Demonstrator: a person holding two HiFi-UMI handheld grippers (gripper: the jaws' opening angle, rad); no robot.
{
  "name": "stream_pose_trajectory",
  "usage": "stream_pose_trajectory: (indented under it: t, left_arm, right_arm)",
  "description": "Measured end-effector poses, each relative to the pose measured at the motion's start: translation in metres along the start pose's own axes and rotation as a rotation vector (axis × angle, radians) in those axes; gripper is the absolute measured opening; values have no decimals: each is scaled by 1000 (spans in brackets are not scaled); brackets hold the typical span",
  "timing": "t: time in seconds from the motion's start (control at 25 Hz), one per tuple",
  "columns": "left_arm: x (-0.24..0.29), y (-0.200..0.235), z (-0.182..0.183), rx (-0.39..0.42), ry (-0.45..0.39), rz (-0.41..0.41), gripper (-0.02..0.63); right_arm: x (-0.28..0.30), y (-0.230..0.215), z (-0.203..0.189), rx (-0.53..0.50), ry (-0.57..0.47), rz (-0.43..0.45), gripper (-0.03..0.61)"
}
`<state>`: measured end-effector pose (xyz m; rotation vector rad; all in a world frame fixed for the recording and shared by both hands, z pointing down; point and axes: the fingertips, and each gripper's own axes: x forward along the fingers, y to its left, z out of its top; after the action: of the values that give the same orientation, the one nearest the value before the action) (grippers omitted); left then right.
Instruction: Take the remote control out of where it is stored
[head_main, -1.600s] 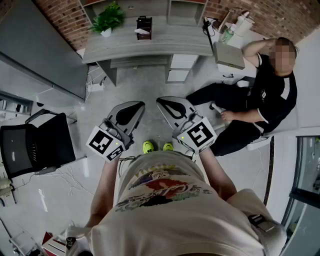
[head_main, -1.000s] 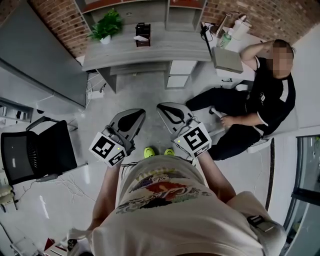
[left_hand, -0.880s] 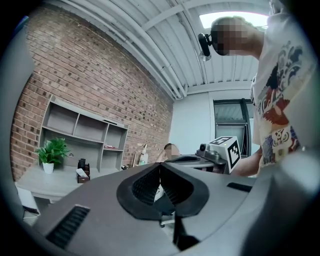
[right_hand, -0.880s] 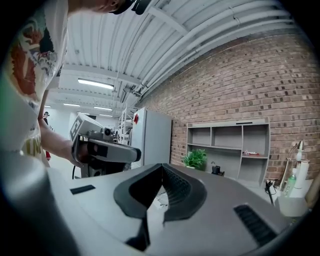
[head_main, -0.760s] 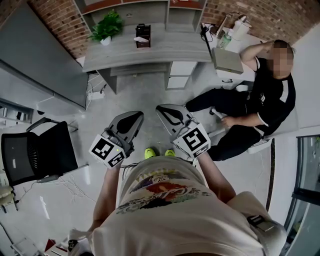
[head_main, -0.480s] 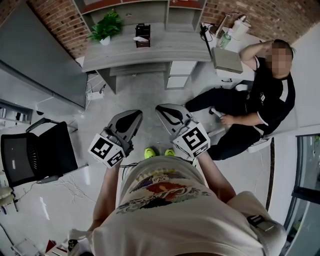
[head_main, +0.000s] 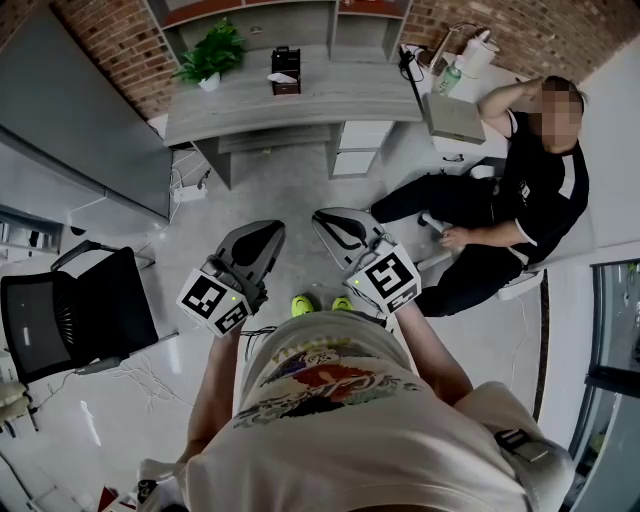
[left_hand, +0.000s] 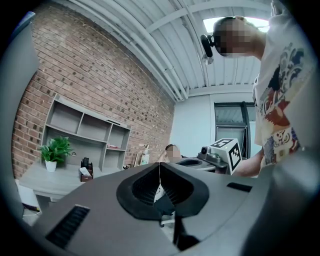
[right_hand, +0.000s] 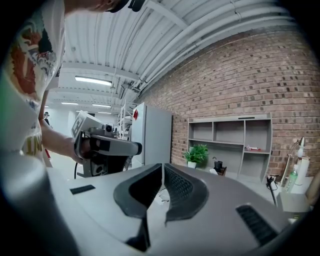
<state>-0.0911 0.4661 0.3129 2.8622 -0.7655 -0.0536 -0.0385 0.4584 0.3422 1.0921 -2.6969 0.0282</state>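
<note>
Left hand-held gripper (head_main: 268, 228) and right hand-held gripper (head_main: 330, 217) are held well short of the bench (head_main: 300, 100), jaws together, empty; the remote control cannot be made out.

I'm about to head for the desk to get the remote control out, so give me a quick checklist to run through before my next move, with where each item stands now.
1. Left tongs empty: ok, jaws together, nothing between them.
2. Right tongs empty: ok, jaws together, nothing held.
3. Remote control spotted: cannot tell; the black holder on the desk holds something pale, too small to identify.
4. Desk within reach: not ok, open floor lies between it and both tongs.
5. Seated person off the route: ok, sitting to the right of the desk's drawers.
</note>
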Motion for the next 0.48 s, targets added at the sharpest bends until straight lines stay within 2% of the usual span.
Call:
stream_pose_trajectory:
  t: [0.48]
  left_arm:
    - [-26,18,-15,-50,11,-16,6]
  right_arm:
    - [22,16,-4,1,22,-24,9]
